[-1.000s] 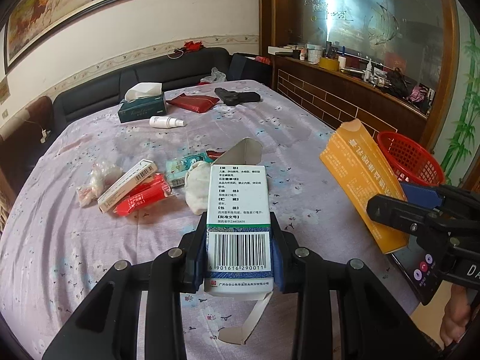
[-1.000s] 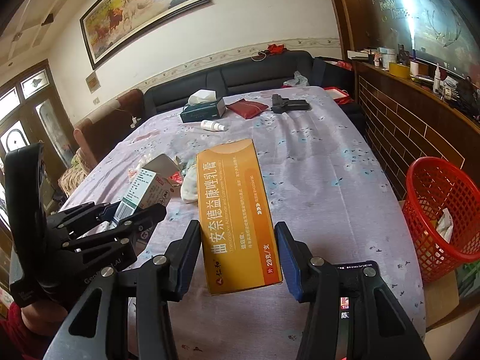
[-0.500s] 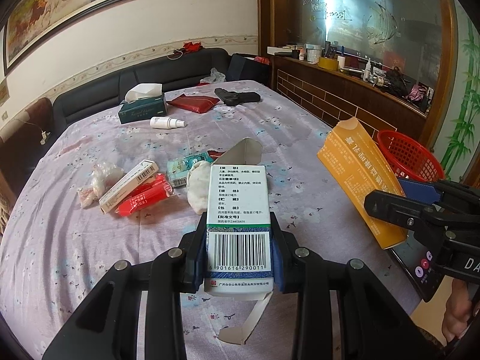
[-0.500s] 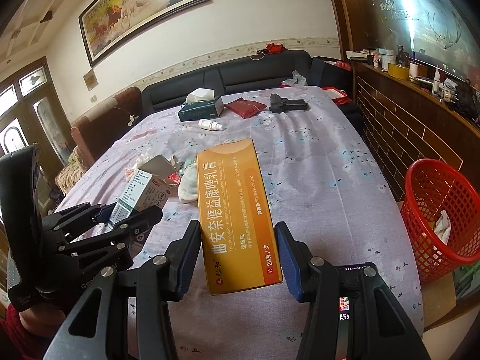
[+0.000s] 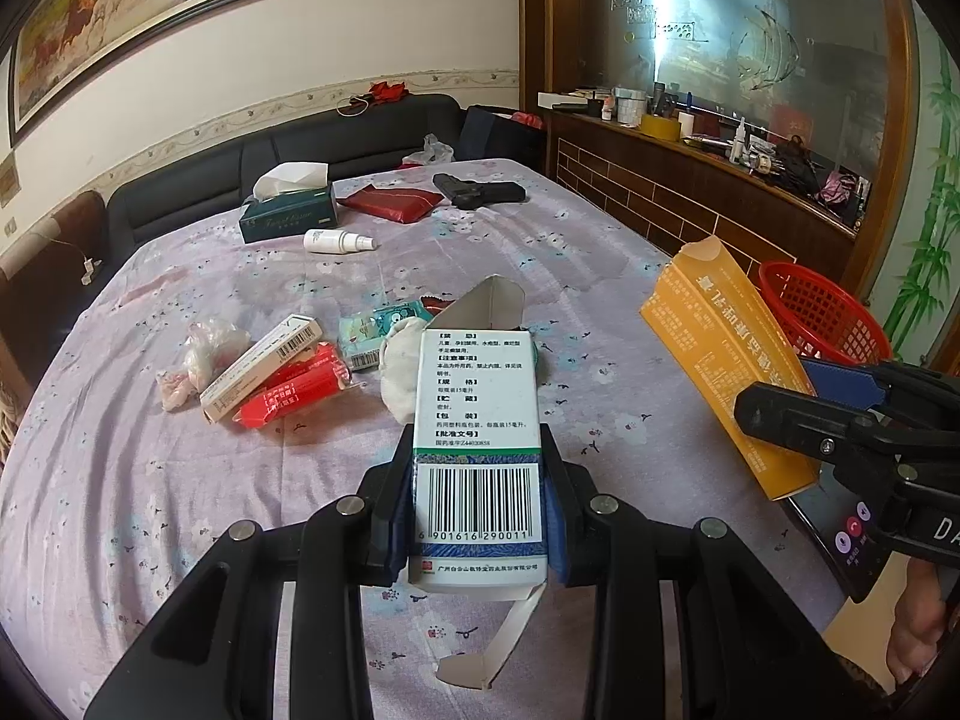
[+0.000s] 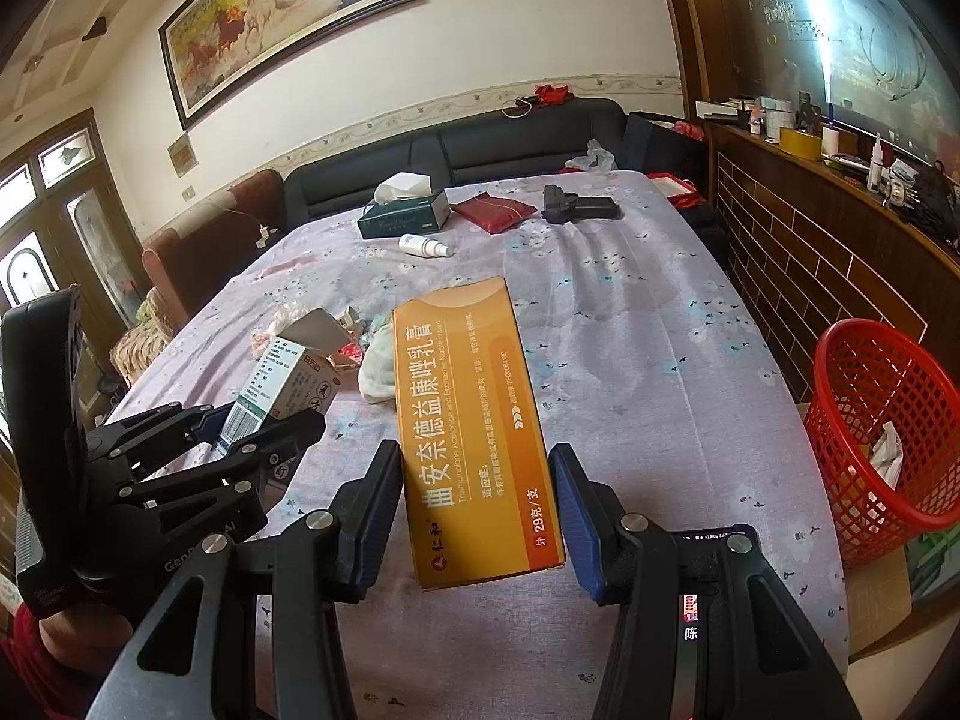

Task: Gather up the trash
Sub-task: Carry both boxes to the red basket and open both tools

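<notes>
Nothing moved, tongs (image 5: pixel 480 510) gripping white box (image 5: pixel 477 420)

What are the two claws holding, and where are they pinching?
The left claw pinches the white box by its barcode end. The right claw holds the orange box by its sides near the lower end.

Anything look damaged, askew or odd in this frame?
The white medicine box in the left gripper has both end flaps hanging open. The orange box in the right gripper looks intact. Nothing spilled.
</notes>
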Demonstrator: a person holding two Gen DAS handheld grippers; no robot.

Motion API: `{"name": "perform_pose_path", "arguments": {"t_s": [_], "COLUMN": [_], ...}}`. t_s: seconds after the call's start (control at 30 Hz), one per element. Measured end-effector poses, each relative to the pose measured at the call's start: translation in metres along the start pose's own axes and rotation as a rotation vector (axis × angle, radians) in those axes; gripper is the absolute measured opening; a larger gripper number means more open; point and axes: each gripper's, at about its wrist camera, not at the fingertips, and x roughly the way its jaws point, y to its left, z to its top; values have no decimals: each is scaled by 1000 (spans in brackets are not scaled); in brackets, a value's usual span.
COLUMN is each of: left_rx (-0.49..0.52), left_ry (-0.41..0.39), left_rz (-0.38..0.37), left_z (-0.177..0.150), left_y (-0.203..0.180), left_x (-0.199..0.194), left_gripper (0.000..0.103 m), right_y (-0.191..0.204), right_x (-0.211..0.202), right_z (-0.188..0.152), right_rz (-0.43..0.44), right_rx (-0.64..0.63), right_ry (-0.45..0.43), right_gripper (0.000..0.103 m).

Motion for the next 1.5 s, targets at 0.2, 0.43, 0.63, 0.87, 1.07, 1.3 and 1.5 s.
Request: {"name": "perform_pose_path", "arguments": {"t_s": [0.2,0.43,0.63,0.87,1.07,1.3,1.5], "left_rx": [-5,-12,-13,-5,13,26,53], "left_ry": [2,0,-3,-3,-12,-8,-14], "left_rz": [-2,-7,-15,-26,-36,-65,-111], "left_z": [0,0,1,7,14,24,41], "left_y": [1,3,1,-6,-16,-29,-48], "left_x": [0,-1,-1,-2,-4,-3,0], "left_gripper": [33,33,33,33,33,33,33], "right_y": [-1,-3,-6,-11,-19,-35,-63], "right_x": [0,1,1,-4,-11,-24,-46], "right_z": [1,0,-1,-1,1,2,4], "right_rz": [-2,-8,-17,-21,-23,-26,-54], "right_rx": [-1,1,5,14,34,67,126], "right_ry": [0,-3,-2,-12,-24,-48,-97], "right_gripper": [54,54,54,54,54,54,54]}}
